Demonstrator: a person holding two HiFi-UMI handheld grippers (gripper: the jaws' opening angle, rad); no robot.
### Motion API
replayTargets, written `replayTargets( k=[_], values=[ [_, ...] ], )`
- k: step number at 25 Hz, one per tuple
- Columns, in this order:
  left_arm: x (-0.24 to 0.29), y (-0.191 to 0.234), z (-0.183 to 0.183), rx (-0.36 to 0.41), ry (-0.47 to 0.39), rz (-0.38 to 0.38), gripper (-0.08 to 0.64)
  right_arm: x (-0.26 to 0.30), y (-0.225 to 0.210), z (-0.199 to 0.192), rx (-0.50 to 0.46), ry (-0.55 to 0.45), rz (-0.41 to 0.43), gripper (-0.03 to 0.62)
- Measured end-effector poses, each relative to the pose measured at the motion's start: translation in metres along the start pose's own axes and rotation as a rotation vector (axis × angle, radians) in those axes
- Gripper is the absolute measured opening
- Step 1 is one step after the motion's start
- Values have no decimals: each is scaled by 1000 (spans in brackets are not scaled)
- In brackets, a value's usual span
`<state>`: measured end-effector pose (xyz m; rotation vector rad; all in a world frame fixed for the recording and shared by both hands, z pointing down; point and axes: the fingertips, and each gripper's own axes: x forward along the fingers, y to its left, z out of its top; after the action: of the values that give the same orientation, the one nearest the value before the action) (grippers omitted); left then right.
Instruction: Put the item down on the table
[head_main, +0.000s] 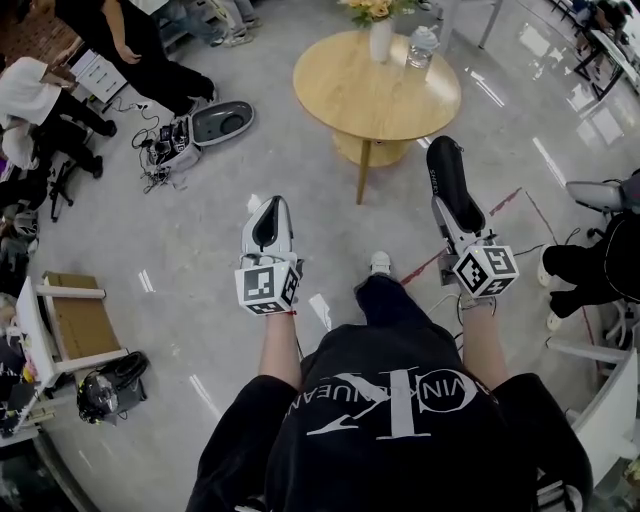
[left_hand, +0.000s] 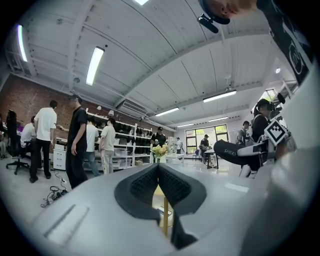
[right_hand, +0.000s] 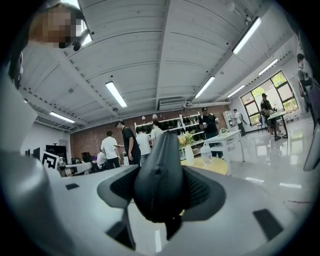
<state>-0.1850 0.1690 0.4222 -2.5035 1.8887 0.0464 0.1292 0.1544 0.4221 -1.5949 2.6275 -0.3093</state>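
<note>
Jaws of right gripper (right_hand: 162, 189) are shut on a black zip case (right_hand: 160, 165); the pads press it from both sides, and it stands upright btw. them w/ the zipper facing the camera. In head view the case (head_main: 452, 190) sticks out forward from the gripper, in the air over the grey floor (head_main: 200, 230). Its far end is near the rim of the round wooden table (head_main: 340, 95), but it isn't on the table.

The left gripper (left_hand: 158, 167) has its pads together at the tips and nothing btw. them. It is held at the person's left, well apart from the case.

On the table's far side stand a white vase w/ flowers (head_main: 380, 35) and a plastic water bottle (head_main: 421, 45), just beside each other.
</note>
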Motion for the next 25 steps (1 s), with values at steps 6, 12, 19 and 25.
replayTargets(
  k=[6, 12, 19, 25],
  values=[
    [59, 14, -4, -7, 6, 23, 12, 60, -31, 8, -3, 18, 30, 267],
    [126, 15, -12, -20, 38, 35, 12, 119, -75, 15, 1, 62, 53, 267],
    [192, 17, -23, -28, 66, 54, 12, 174, -118, 6, 22, 116, 84, 267],
    [235, 14, -34, -29, 93, 69, 12, 213, -151, 0, 35, 152, 109, 267]
  ],
)
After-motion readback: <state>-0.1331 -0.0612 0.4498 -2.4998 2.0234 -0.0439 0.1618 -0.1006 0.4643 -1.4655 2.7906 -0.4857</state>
